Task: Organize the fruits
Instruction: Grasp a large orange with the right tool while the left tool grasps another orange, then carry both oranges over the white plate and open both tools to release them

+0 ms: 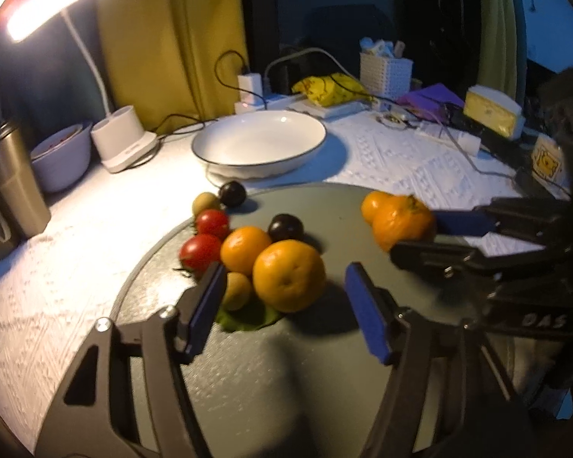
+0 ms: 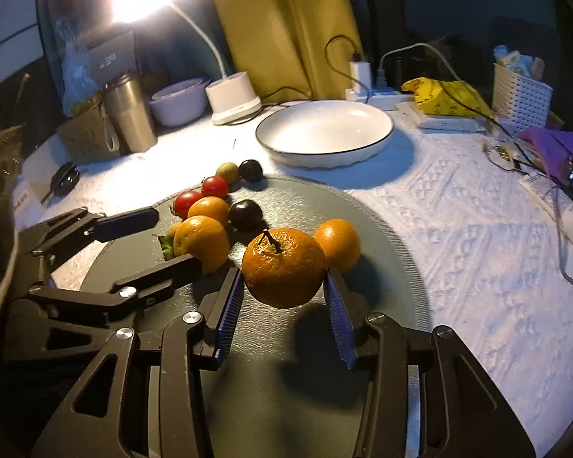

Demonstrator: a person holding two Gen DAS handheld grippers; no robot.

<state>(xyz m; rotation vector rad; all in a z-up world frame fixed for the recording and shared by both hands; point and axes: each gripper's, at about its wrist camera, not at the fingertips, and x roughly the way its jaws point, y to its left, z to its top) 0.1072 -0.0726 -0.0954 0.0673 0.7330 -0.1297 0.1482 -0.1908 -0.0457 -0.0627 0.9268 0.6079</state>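
A round grey board [image 1: 248,362] holds a cluster of fruit: a large orange [image 1: 288,274], a smaller orange [image 1: 244,250], two red tomatoes [image 1: 200,252], dark plums [image 1: 285,228] and small yellow-green fruits [image 1: 237,290]. My left gripper [image 1: 282,311] is open, its fingers on either side of the large orange. My right gripper [image 2: 284,299] is shut on a stemmed orange [image 2: 282,273], lifted just above the board [image 2: 382,229]; another orange [image 2: 338,244] lies behind it. An empty white bowl [image 2: 324,131] stands further back.
A desk lamp base [image 1: 124,141], a steel tumbler [image 1: 9,183] and a lilac bowl [image 1: 59,156] stand at the left. A power strip, cables, a yellow bag [image 1: 330,89], a white basket [image 1: 386,70] and boxes crowd the back right.
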